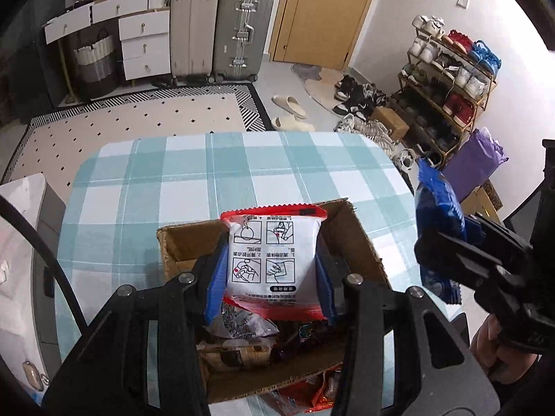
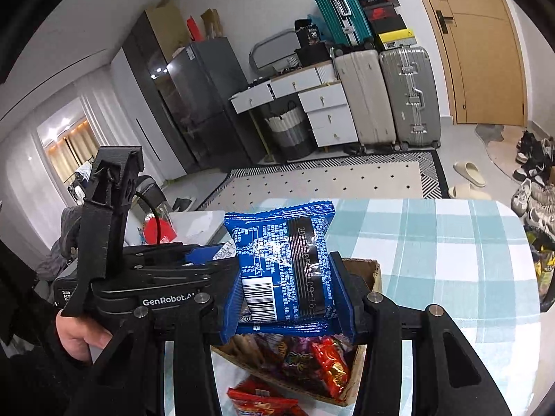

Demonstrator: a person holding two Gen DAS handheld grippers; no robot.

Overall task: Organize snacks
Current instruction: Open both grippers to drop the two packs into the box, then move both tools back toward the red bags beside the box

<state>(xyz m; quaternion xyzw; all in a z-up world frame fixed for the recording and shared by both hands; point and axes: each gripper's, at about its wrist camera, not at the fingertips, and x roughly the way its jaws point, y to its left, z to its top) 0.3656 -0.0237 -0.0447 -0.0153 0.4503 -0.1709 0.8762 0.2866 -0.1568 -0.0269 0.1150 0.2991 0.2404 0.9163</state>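
While both tongs clench packets, a cardboard box [image 1: 350, 228] full of snacks [image 2: 312, 357].

Evenly lit, soft indoor light, likely from overhead. Faint shadows only, beside the cardboard box [image 1: 180, 242] on the table [image 1: 145, 180]. Glare on the blue packet [image 2: 282, 267] wrapper and on the dark glossy cabinet [image 2: 180, 104]. Warm glow at a curtained window [image 2: 69, 145], far left. Strong fisheye bending, black vignette at corners. Slightly soft at edges; centre print sharp.
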